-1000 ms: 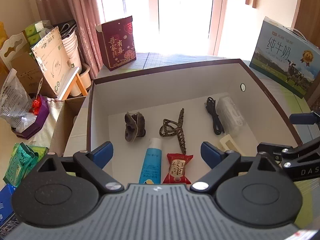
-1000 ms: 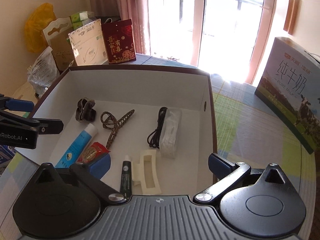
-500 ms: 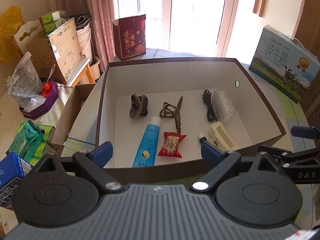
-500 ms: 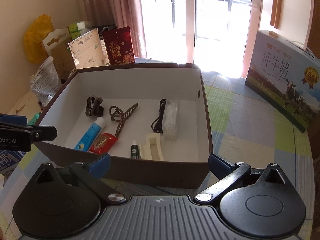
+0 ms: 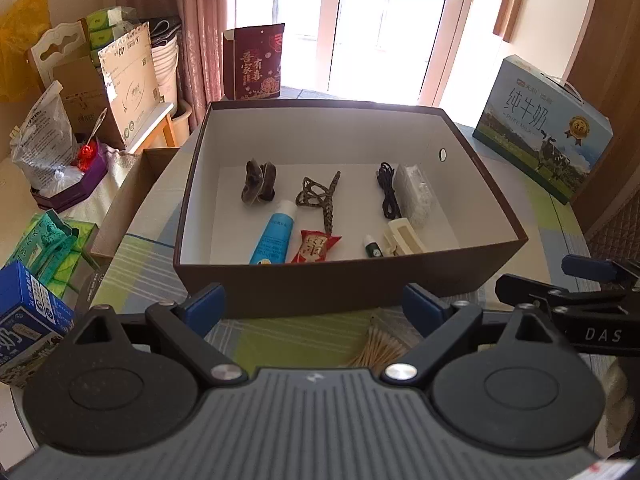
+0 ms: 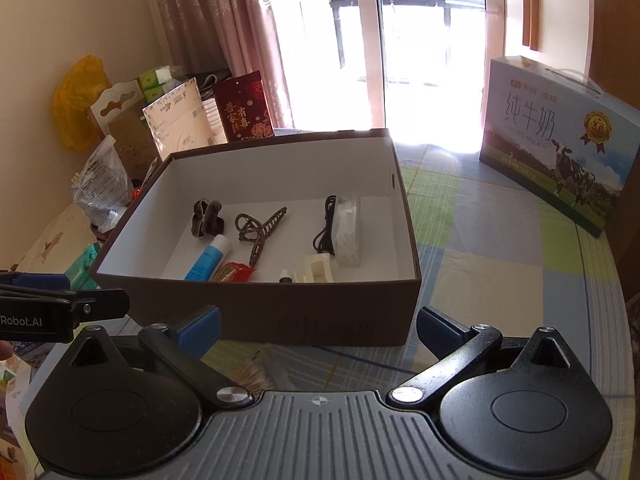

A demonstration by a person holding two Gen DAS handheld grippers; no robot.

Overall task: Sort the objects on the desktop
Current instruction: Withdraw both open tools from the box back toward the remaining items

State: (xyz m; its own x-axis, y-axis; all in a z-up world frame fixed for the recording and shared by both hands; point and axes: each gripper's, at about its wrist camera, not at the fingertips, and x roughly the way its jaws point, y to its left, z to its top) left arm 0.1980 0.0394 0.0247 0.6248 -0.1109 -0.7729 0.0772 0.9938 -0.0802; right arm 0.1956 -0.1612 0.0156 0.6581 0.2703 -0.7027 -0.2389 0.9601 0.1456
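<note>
A brown box (image 5: 320, 284) with a white inside stands on the table; it also shows in the right wrist view (image 6: 280, 312). In it lie a dark hair tie (image 5: 258, 186), a brown hair claw (image 5: 320, 200), a blue tube (image 5: 274, 234), a red snack packet (image 5: 314, 246), a small green bottle (image 5: 372, 246), a cream clip (image 5: 402, 236), a black cable (image 5: 386, 196) and a white packet (image 5: 414, 194). A bundle of cotton swabs (image 5: 380, 350) lies in front of the box, between my left gripper's fingers. My left gripper (image 5: 316, 306) and right gripper (image 6: 318, 324) are both open and empty, just short of the box's near wall.
A blue milk carton box (image 5: 544, 128) stands at the right of the checked tablecloth (image 6: 500, 280). A red gift bag (image 5: 254, 62) stands behind the box. Cartons, bags and tissue packs (image 5: 48, 240) crowd the left side. A blue carton (image 5: 24, 320) sits near left.
Both grippers have drawn back and up from over the box's inside to in front of its near wall. The cotton swabs on the table have come into view.
</note>
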